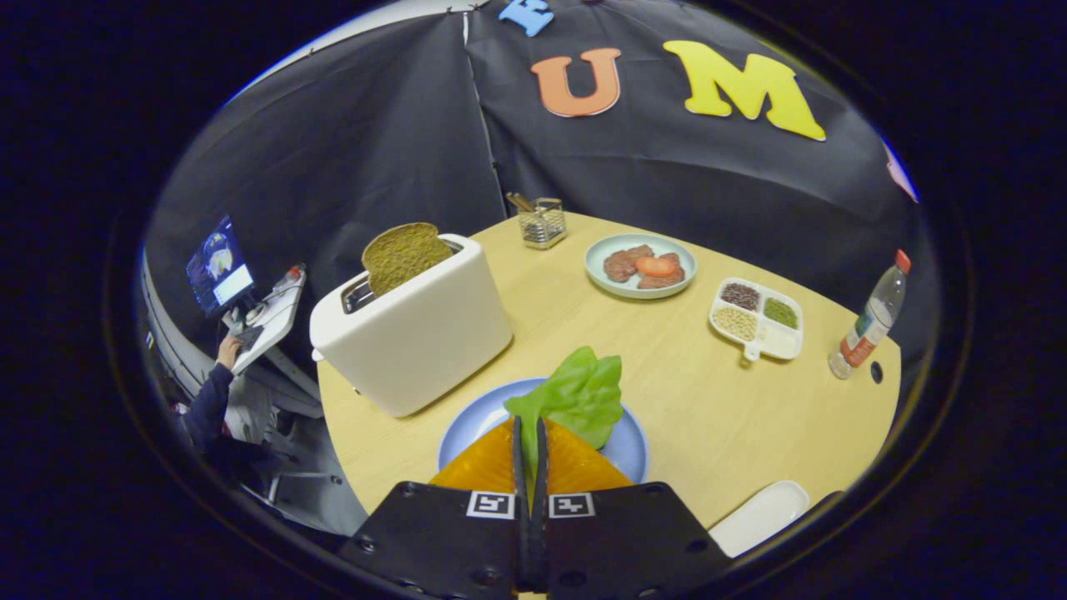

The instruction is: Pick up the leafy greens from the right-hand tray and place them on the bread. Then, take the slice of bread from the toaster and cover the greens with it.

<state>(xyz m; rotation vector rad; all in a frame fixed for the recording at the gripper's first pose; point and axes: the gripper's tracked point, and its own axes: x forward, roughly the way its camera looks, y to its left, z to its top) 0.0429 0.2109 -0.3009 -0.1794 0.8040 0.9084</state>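
My gripper is shut on the near edge of a green lettuce leaf; the two fingers stand close together with the leaf pinched at their tips. The leaf hangs over an orange triangular bread slice that lies on a light blue plate right under the fingers. I cannot tell whether the leaf touches the bread. Beyond the plate to the left stands a white toaster, and a brown bread slice sticks up out of its slot.
A white tray lies to the right of the fingers at the table's near edge. Farther back are a plate with meat and tomato, a divided dish of beans, a bottle and a wire holder. A person's sleeve is off the table's left.
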